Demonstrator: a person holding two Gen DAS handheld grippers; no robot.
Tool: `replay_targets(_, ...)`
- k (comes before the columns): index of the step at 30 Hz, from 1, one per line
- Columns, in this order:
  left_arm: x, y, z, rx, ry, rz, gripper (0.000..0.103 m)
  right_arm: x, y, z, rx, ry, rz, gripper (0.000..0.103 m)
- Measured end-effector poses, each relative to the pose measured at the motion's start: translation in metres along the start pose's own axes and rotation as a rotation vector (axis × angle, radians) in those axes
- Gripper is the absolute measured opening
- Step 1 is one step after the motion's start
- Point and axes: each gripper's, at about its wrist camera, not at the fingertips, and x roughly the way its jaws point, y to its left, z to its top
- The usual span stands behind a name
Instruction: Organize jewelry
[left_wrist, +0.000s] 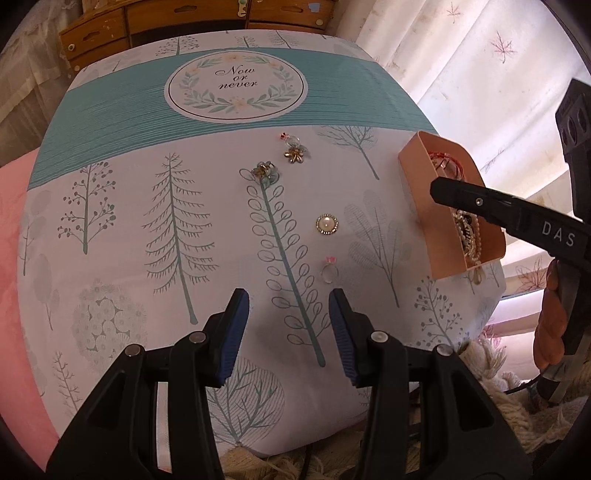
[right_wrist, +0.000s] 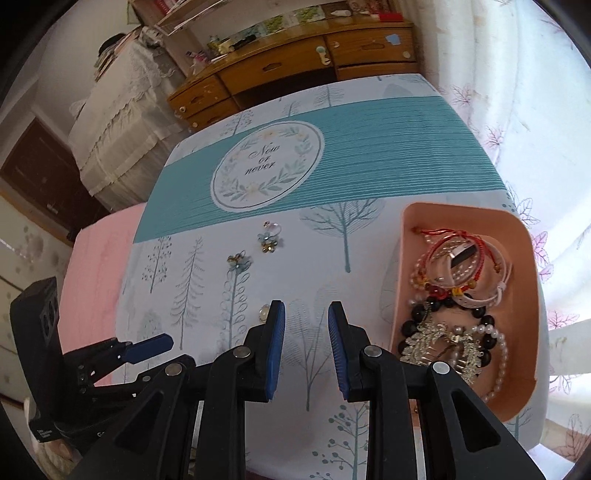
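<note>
Loose jewelry lies on the tree-print cloth (left_wrist: 147, 166): a round pearl brooch (left_wrist: 327, 224), a clear ring with a pink stone (left_wrist: 329, 269), two flower pieces (left_wrist: 293, 154) (left_wrist: 264, 170) and a small red-stone ring (left_wrist: 284, 136). A pink box (right_wrist: 524, 295) at the right holds bracelets, dark beads, pearls and a silver hair comb (right_wrist: 439, 345). My left gripper (left_wrist: 288, 295) hovers open just short of the pink-stone ring, with nothing between its pads. My right gripper (right_wrist: 306, 308) is open and empty beside the box's left wall; its left finger partly hides the brooch (right_wrist: 264, 312).
A wooden chest of drawers (right_wrist: 280, 70) stands behind the table. A leaf-print curtain (left_wrist: 480, 55) hangs along the right edge. A pink surface (right_wrist: 96, 251) adjoins the table's left side. Cream yarn or fringe (left_wrist: 517, 406) lies below the near right corner.
</note>
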Motion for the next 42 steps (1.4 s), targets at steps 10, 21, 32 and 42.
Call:
replay_targets(10, 0.019, -0.020, -0.005, 0.080, 0.022, -0.066, 0.042, 0.029, 0.033, -0.023, -0.138, 0.066, -0.002, 0.024)
replay_targets(21, 0.057, -0.047, 0.027, 0.072, 0.074, -0.003, 0.019, 0.030, 0.004, -0.018, -0.047, 0.051, 0.010, 0.024)
replay_targets(32, 0.071, -0.048, 0.036, 0.045, 0.129, 0.018, 0.017, 0.018, -0.007, -0.021, -0.021, 0.029, 0.031, 0.024)
replay_targets(42, 0.075, -0.050, 0.032, 0.056, 0.135, 0.030, 0.017, 0.017, -0.004, -0.024, -0.038, 0.036, 0.052, 0.024)
